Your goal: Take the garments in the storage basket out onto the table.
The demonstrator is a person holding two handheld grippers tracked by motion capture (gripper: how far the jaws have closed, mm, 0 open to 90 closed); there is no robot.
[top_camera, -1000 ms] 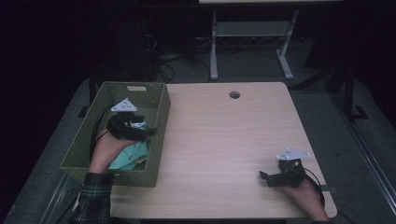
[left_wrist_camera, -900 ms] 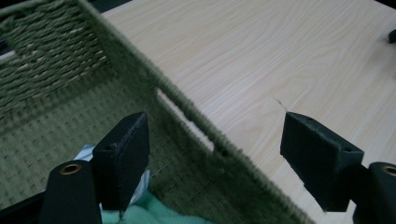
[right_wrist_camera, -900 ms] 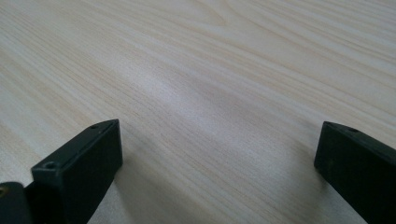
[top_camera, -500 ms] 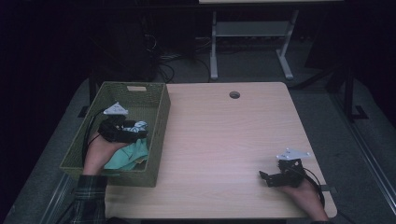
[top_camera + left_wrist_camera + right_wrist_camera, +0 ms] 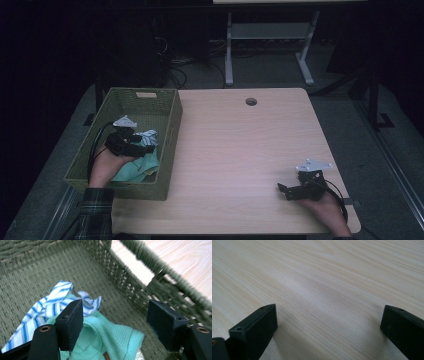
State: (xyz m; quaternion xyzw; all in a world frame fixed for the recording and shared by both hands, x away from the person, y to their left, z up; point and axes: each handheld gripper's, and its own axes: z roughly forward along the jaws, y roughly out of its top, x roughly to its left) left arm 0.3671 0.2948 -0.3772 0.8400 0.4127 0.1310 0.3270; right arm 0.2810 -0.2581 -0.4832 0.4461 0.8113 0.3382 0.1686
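The mint-green waffle-knit cloth (image 5: 110, 337) is cut off at the bottom of the left gripper view, a small brown tag just showing, and the left jaw covers where it meets the blue-and-white striped cloth (image 5: 53, 305). Both lie in the olive-green woven rectangular basket (image 5: 165, 135) at the left edge of the pale wooden table (image 5: 240, 150). The left gripper (image 5: 115, 322) hangs over them — jaws spread wide, gripping nothing. The right gripper (image 5: 328, 327) sits low over bare tabletop near the right front corner, jaws wide apart, empty — well apart from the basket.
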